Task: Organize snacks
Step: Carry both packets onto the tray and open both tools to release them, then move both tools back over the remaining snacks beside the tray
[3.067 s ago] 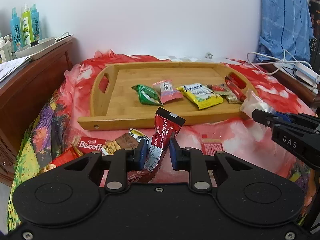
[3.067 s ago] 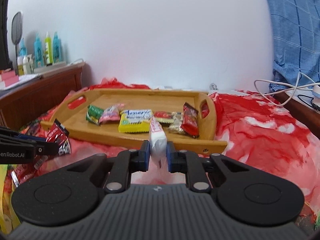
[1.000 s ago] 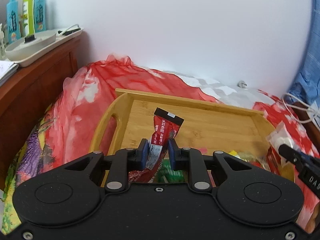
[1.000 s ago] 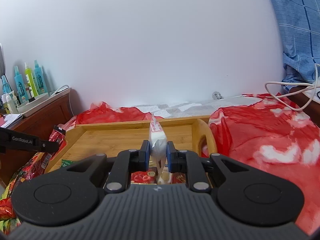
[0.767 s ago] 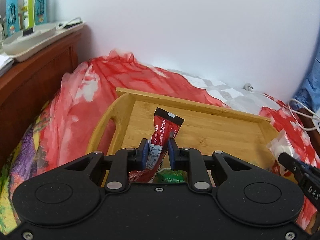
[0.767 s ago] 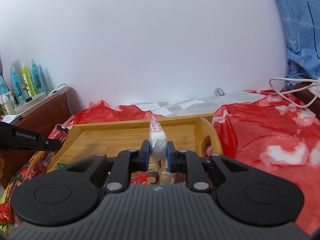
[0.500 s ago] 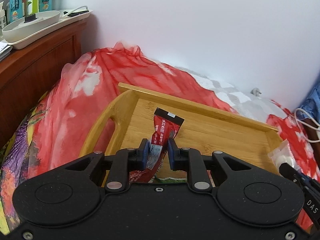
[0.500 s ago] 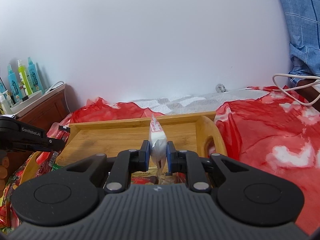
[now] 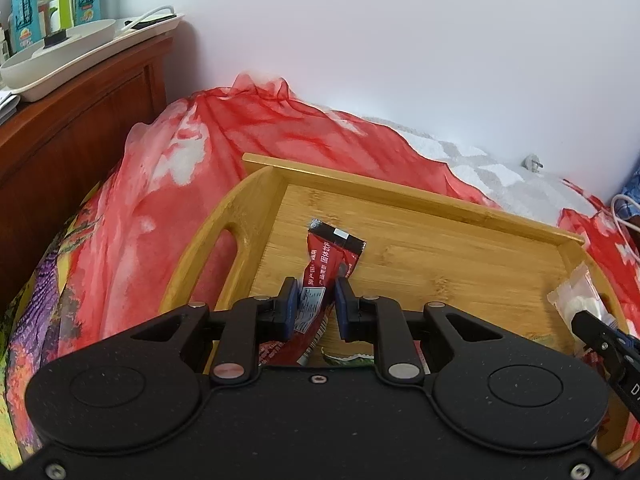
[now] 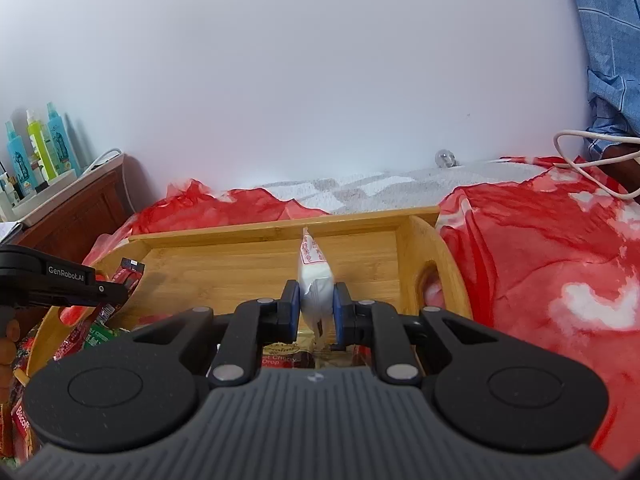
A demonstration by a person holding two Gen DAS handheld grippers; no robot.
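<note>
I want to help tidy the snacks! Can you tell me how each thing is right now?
left gripper: shut on the red packet
red packet: held upright above the tray
right gripper: shut on the white packet
white packet: held upright above the tray
wooden tray: flat on the red cloth, far part bare

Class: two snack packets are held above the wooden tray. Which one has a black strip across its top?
The red foil packet in the left hand-held gripper; the right hand-held gripper holds a white packet with no black strip.
</note>
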